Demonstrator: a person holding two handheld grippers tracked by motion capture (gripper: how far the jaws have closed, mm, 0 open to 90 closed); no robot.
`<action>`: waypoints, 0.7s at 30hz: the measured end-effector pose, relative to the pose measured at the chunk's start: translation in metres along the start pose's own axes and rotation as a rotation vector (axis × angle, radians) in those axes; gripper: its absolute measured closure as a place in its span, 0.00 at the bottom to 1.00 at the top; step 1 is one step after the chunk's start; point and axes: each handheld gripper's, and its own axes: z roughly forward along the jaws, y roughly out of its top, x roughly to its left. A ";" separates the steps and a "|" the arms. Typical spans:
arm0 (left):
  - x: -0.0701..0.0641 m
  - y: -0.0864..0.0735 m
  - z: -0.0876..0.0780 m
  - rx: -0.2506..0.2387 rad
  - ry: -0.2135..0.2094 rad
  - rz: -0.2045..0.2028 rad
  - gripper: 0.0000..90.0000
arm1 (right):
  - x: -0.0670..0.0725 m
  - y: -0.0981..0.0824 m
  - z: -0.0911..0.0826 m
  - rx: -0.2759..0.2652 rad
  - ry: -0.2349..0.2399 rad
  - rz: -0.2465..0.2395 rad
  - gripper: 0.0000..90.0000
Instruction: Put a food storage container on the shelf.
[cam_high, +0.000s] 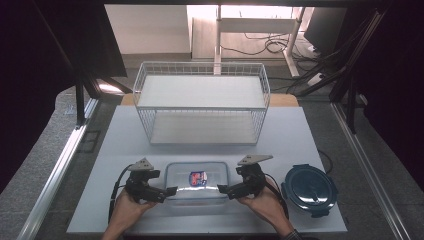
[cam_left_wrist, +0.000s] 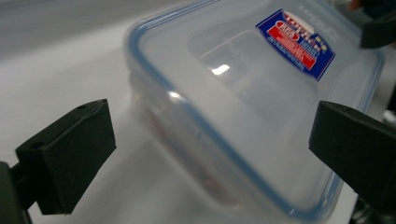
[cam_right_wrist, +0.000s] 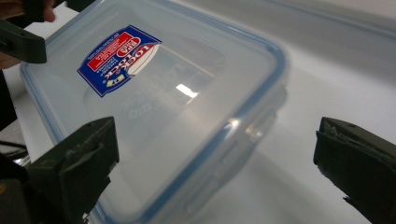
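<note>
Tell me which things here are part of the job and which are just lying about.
In the job: clear lidded container; left hand-held gripper and right hand-held gripper, both open at its ends.
Lying about: round dark blue container; white wire shelf rack.

Sticker (cam_left_wrist: 296, 43) text on the box lid (cam_left_wrist: 243, 93) is too blurry to read in the left gripper view. The box's near corner is cut off at the bottom edge. Can't tell what the reddish stuff (cam_left_wrist: 161, 126) inside is.
</note>
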 end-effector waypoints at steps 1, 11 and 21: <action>0.002 0.001 0.003 0.004 -0.021 -0.015 0.00 | -0.002 0.002 0.004 0.006 0.026 0.018 0.00; 0.004 -0.007 0.006 0.070 -0.153 -0.109 0.03 | -0.008 0.000 0.017 0.095 0.195 0.139 0.03; -0.003 -0.019 -0.018 0.011 -0.159 -0.143 0.34 | -0.007 -0.006 -0.009 0.070 0.206 0.207 0.37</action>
